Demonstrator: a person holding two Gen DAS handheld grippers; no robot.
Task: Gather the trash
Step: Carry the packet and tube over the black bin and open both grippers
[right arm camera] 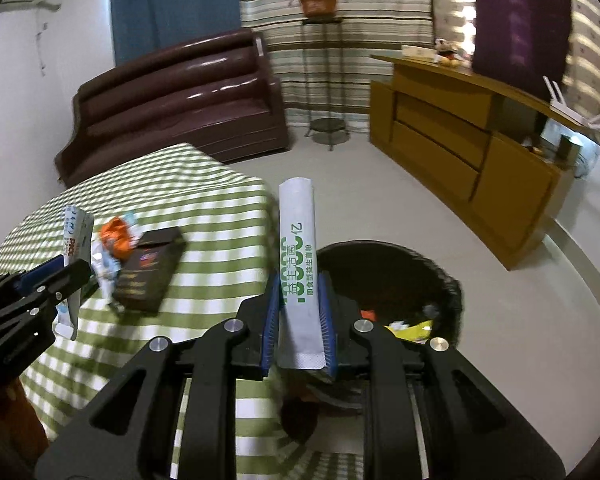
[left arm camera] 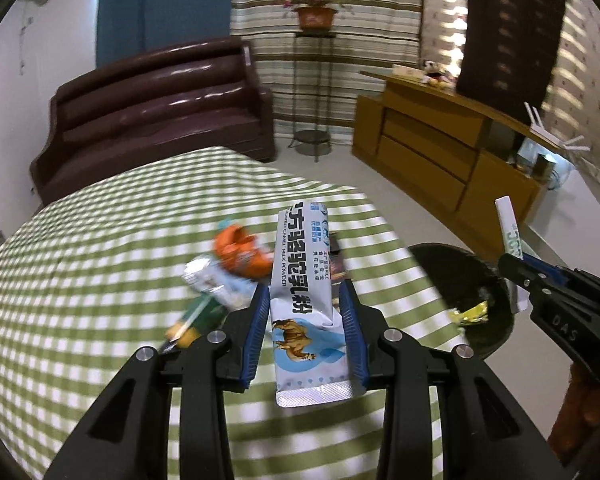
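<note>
My left gripper [left arm camera: 305, 294] is shut on a white and blue camel milk powder sachet [left arm camera: 304, 280], held above the green checked table [left arm camera: 80, 280]. My right gripper [right arm camera: 299, 284] is shut on a white stick sachet with green print [right arm camera: 298, 248], held at the table's edge beside the black bin [right arm camera: 440, 272]. The bin [left arm camera: 496, 332] holds a yellow wrapper [left arm camera: 470, 314] and other scraps. On the table lie an orange wrapper [right arm camera: 116, 236], a dark box [right arm camera: 150, 276] and a silvery wrapper [left arm camera: 208, 280]. The left gripper also shows in the right wrist view [right arm camera: 66, 266].
A brown sofa [left arm camera: 160, 112] stands behind the table. A wooden sideboard [left arm camera: 440, 152] runs along the right wall. A plant stand [left arm camera: 312, 92] with a potted plant stands by the striped curtain. Pale floor lies between the table and the sideboard.
</note>
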